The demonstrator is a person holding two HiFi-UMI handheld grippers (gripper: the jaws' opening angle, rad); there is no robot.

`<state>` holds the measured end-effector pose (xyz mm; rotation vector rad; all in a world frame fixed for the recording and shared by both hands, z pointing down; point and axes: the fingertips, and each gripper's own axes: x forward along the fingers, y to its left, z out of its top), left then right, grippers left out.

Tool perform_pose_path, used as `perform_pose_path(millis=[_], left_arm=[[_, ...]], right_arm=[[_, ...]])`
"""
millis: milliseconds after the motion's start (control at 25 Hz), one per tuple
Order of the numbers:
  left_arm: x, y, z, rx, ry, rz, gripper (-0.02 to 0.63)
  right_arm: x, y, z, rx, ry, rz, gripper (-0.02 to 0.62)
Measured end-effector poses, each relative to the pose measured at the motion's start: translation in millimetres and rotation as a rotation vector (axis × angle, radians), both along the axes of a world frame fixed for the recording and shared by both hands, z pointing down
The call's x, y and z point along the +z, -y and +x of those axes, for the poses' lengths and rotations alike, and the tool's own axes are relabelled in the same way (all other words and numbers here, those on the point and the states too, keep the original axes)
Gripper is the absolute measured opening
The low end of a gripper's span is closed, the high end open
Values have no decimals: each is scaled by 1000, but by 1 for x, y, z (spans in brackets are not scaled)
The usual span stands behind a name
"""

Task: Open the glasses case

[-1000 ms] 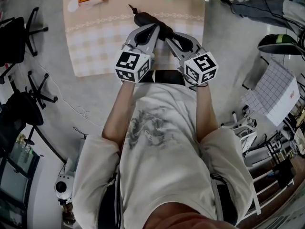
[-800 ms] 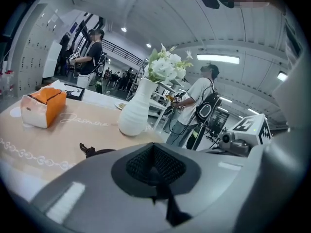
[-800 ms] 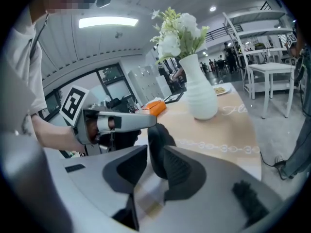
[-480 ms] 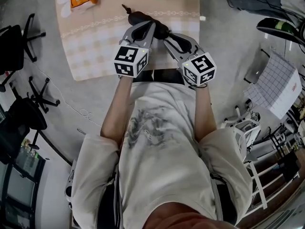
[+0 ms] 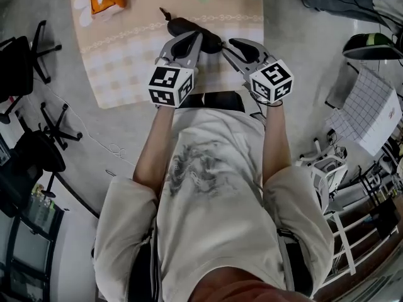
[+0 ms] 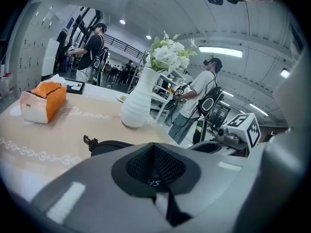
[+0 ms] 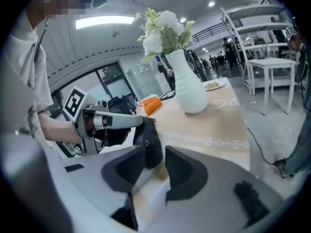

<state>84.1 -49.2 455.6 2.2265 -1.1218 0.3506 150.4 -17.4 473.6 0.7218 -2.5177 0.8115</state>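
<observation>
Table point(image 5: 126, 61): glasses case point(image 5: 179, 24) diagonal, clip point(image 5: 165, 11) far-left.

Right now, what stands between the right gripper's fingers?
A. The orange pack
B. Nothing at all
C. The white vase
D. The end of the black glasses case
D: in the right gripper view the end of the black glasses case stands between the fingers of the right gripper. Those fingers are apart and have just been opening.

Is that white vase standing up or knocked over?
Upright: the vase stands on its base on the table, flowers rising from its top.
</observation>
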Motion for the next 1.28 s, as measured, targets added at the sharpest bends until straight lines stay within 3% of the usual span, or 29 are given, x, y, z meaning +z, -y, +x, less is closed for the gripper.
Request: perform_pose_path(millis=[560,840,920,1280], left_arm=[[0,0,-1,2,-20,-5,3],[-1,-1,-2,-1,-26,-3,3],[-1,-1,-2,-1,-26,-3,3],[0,-6,-13,-2,-17,8,3]], right_arm=[[-2,10,-16,-231,197,-88,135],[0,-2,-14,-261,182,-104,106],[-3,-2,-12,-253,189,-94,55],[-10,-12,-24,-285,136,-62,18]])
